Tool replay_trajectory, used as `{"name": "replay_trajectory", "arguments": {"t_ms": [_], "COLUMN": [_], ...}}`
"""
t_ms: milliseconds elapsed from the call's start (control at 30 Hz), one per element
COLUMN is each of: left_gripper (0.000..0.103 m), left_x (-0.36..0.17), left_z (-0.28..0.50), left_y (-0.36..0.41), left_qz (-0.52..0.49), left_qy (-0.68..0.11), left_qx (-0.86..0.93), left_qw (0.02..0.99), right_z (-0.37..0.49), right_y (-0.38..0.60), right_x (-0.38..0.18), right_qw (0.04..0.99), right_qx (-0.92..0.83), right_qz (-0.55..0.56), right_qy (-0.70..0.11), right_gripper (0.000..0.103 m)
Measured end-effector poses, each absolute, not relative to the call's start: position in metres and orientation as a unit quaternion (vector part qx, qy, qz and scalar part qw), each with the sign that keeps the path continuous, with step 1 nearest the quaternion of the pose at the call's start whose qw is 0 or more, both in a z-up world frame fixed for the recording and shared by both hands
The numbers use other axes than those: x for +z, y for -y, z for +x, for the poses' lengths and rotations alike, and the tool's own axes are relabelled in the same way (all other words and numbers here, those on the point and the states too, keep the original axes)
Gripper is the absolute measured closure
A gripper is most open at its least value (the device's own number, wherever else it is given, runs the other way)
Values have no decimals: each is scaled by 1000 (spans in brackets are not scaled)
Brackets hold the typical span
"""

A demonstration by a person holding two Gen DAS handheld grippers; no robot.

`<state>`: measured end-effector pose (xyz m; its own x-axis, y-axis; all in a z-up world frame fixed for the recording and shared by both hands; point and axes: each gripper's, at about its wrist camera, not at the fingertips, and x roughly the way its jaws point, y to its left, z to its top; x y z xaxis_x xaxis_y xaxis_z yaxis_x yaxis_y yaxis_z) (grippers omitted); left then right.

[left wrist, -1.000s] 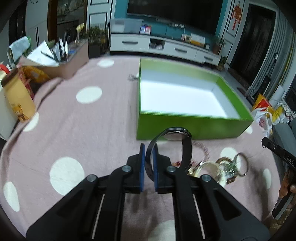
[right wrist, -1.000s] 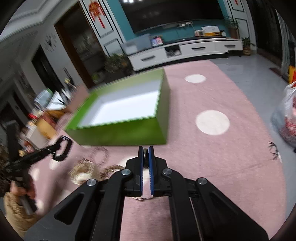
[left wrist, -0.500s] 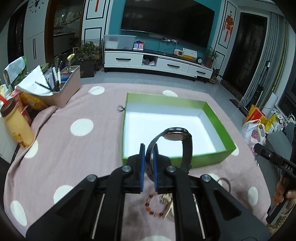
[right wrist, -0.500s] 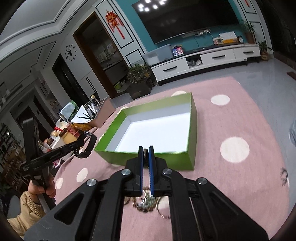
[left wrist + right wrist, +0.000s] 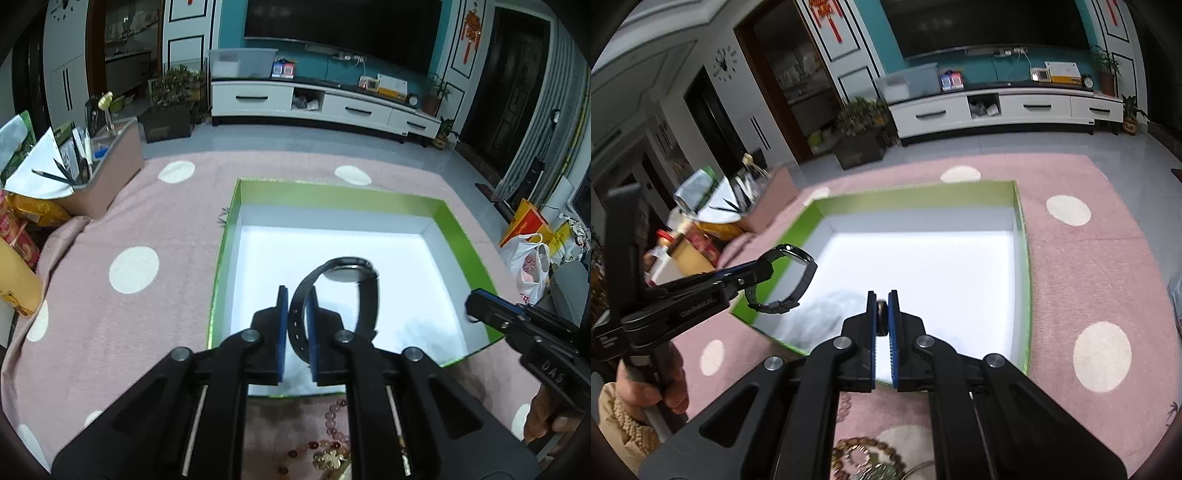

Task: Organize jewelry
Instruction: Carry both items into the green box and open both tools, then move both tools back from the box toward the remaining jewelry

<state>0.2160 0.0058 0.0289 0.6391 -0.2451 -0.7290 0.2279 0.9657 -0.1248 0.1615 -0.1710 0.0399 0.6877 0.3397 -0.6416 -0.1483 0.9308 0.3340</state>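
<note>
So far nothing lies in the green box (image 5: 465, 243); beads (image 5: 334, 415) and other pieces (partly hidden) wait on the pink cloth (image 5: 110, 332). Over the box, the left gripper (image 5: 296, 295) hangs clamped on a black watch (image 5: 349, 269), the right gripper (image 5: 882, 301) pinching a small dark ring (image 5: 882, 317).
</note>
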Motion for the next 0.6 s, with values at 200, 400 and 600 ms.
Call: {"name": "replay_trajectory", "arguments": {"t_ms": [200,400,600], "left_gripper": [35,13,4], "left_x": [28,43,47], "left_z": [215,191,155], "left_y": [-6,-19,-39], "left_qz": [-11,-7,-18], "left_qy": [-398,-380,-379], "left_qx": [-131,-127,-127], "left_qw": [908,916,917], "right_z": [158,119,70], "right_y": [176,203,229], "right_x": [37,52,55], "right_qw": [913,922,921], "right_qx": [124,111,102], "right_qz": [141,164,190], "right_qy": [-362,-334,-325], "right_gripper": [60,50,45]}}
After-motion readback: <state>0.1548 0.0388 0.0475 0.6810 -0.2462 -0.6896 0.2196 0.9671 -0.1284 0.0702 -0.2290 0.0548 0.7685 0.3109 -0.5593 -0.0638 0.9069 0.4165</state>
